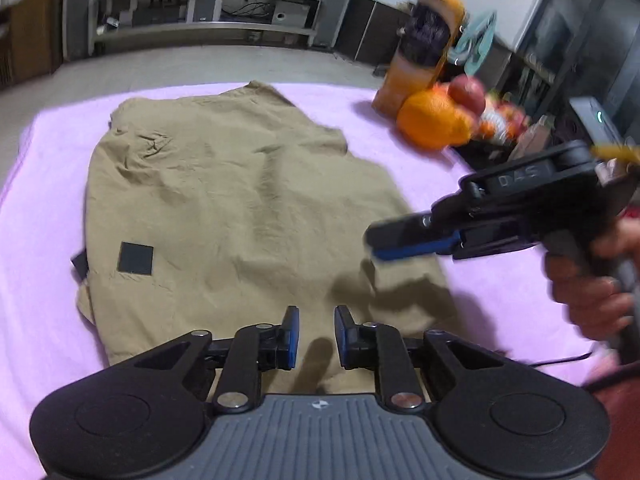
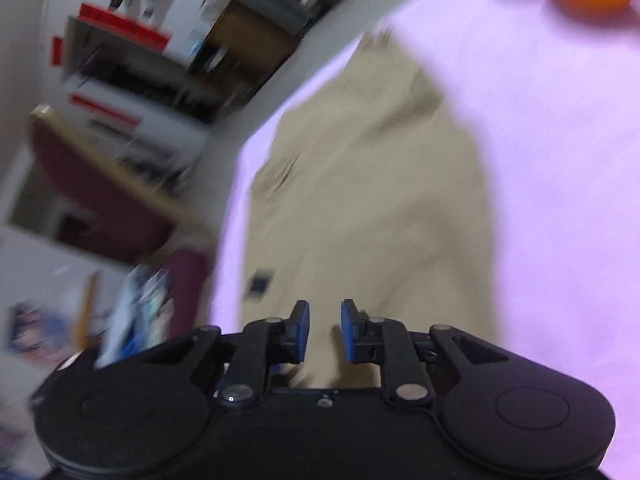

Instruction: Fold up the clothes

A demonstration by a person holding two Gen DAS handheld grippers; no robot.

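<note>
Tan garment [image 1: 240, 216] lies spread flat on the lilac-covered table [image 1: 48, 208]. Left gripper [image 1: 316, 336] hovers over its near edge, jaws parted and gripping nothing. Right gripper [image 2: 325, 330] likewise hangs above the cloth, jaws apart and empty.

Bare pink tabletop [image 1: 48, 208] runs along the left of the tan garment [image 1: 240, 200] and along its far edge. At the far right corner, an orange [image 1: 430, 124], an apple [image 1: 466, 92] and a juice bottle [image 1: 424, 48] crowd together. The right claw [image 1: 384, 244] hangs above the garment's right edge.
</note>
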